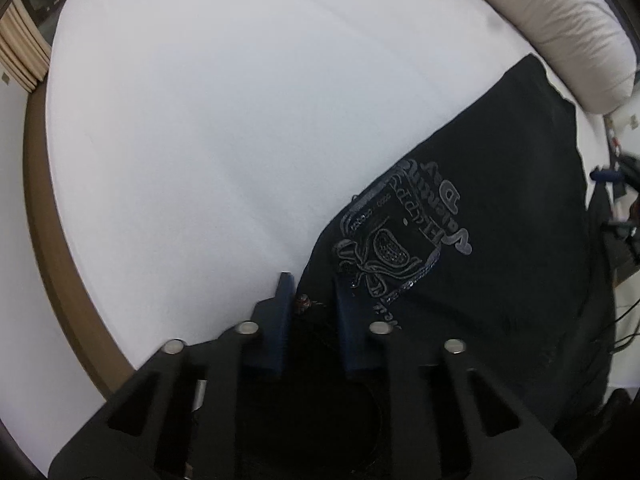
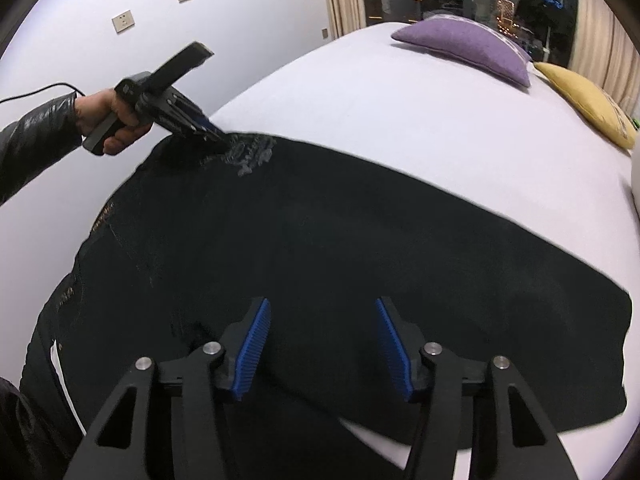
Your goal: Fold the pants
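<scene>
I had one pair of black pants [image 2: 320, 240] lying flat across the white bed [image 2: 400, 120], filling the middle and lower part of the right wrist view. My left gripper [image 1: 310, 296], at the bottom centre of its own view, had its fingers narrowed around the waist edge beside the printed emblem [image 1: 400, 236], apparently pinching the cloth. My right gripper [image 2: 322, 332] hung over the pants at lower centre with its fingers spread wide, holding nothing. I judged the fabric soft, limp and fairly light, likely to sag and crease if lifted at one point, so a hold at the waistband corners or the hem seemed best. I counted two coloured cushions, one purple [image 2: 464, 50] and one yellow [image 2: 584, 100], at upper right, and one white pillow [image 1: 560, 28].
</scene>
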A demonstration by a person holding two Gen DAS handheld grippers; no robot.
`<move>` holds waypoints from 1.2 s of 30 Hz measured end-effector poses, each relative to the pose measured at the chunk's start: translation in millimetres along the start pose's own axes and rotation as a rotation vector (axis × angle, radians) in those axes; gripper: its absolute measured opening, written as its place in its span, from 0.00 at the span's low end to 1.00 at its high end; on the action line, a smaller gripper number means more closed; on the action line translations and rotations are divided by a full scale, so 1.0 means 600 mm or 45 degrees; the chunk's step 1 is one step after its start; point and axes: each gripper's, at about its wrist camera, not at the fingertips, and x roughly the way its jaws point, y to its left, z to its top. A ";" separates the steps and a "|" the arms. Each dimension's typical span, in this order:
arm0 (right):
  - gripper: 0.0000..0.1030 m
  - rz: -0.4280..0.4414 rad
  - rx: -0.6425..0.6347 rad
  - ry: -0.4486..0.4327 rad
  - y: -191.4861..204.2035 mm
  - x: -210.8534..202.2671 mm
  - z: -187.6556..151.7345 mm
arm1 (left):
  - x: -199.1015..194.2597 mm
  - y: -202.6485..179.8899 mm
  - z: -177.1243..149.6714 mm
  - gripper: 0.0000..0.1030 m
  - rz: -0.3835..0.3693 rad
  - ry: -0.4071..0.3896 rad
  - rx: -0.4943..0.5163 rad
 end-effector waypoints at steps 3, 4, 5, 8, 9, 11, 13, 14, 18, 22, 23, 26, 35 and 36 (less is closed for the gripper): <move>0.52 -0.017 -0.036 -0.017 0.000 0.014 0.043 | -0.035 -0.015 -0.030 0.09 0.058 -0.088 0.010; 0.50 -0.026 -0.048 -0.021 0.004 0.017 0.059 | -0.047 -0.021 -0.040 0.09 0.081 -0.124 0.013; 0.50 -0.034 -0.062 -0.025 0.006 0.022 0.076 | -0.058 -0.035 -0.055 0.09 0.096 -0.156 0.013; 0.49 -0.043 -0.137 -0.035 0.027 0.040 0.129 | -0.100 -0.048 -0.082 0.09 0.156 -0.261 0.033; 0.49 -0.047 -0.158 -0.030 0.034 0.048 0.142 | -0.112 -0.056 -0.091 0.09 0.183 -0.289 0.051; 0.49 -0.048 -0.209 -0.021 0.049 0.068 0.170 | -0.131 -0.073 -0.107 0.09 0.216 -0.339 0.081; 0.49 -0.047 -0.262 0.006 0.061 0.091 0.194 | -0.150 -0.085 -0.127 0.09 0.265 -0.387 0.123; 0.49 -0.047 -0.286 0.030 0.067 0.105 0.207 | -0.157 -0.088 -0.133 0.09 0.280 -0.404 0.137; 0.49 -0.076 -0.412 0.096 0.094 0.143 0.237 | -0.162 -0.122 -0.132 0.09 0.306 -0.447 0.167; 0.49 -0.088 -0.495 0.189 0.106 0.181 0.253 | -0.149 -0.148 -0.134 0.09 0.318 -0.479 0.172; 0.49 -0.082 -0.491 0.211 0.106 0.191 0.256 | -0.149 -0.149 -0.135 0.09 0.316 -0.482 0.169; 0.40 -0.037 -0.462 0.236 0.110 0.205 0.258 | -0.152 -0.153 -0.143 0.09 0.297 -0.492 0.149; 0.10 0.116 -0.022 0.214 0.078 0.186 0.276 | -0.157 -0.209 -0.155 0.09 0.286 -0.524 0.132; 0.10 0.145 0.048 0.213 0.071 0.181 0.272 | -0.161 -0.215 -0.159 0.09 0.290 -0.527 0.131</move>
